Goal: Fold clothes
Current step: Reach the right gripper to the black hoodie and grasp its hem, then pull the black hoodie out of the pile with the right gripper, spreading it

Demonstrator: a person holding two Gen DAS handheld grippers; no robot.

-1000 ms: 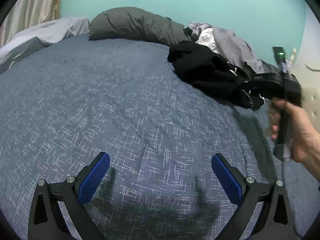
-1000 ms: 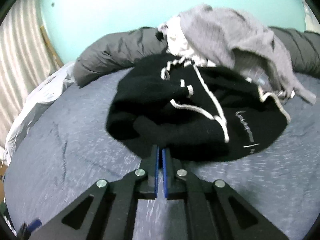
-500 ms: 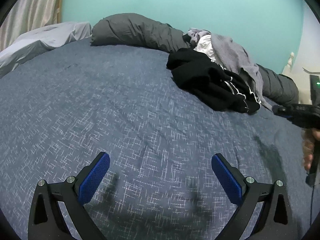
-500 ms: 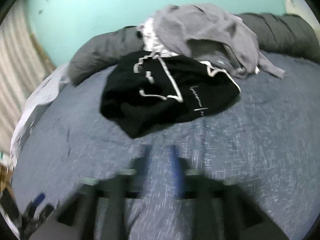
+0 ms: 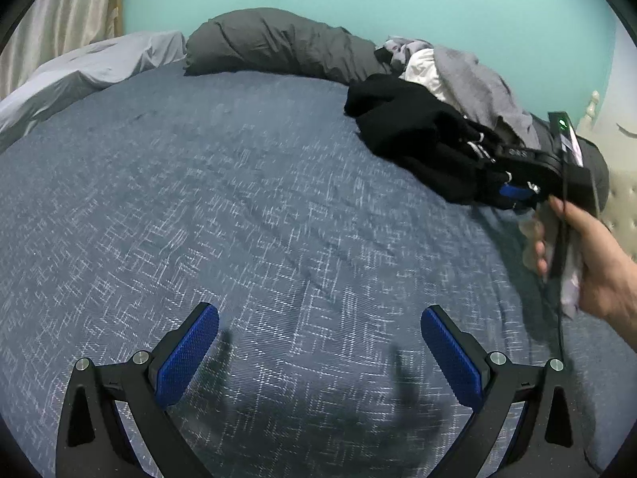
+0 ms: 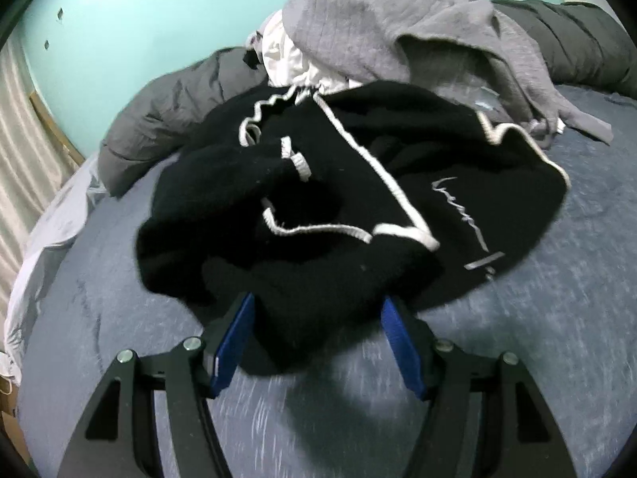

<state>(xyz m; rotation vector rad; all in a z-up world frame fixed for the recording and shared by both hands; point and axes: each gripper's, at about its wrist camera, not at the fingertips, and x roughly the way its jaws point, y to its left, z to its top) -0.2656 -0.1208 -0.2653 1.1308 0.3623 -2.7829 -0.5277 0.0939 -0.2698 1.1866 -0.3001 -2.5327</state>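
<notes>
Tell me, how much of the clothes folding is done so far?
Nothing looks folded yet. The black top, grey sweater and white garment lie crumpled in a heap on the bed. The right gripper is open around the black top's near edge; the left gripper is open over bare bed.

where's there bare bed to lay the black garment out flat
Free: the wide blue bedspread ahead of the open left gripper, bordered by the dark grey duvet roll at the wall and the pale sheet. Crowded: the corner where the black garment lies between the open right gripper fingers, grey garment piled behind.
</notes>
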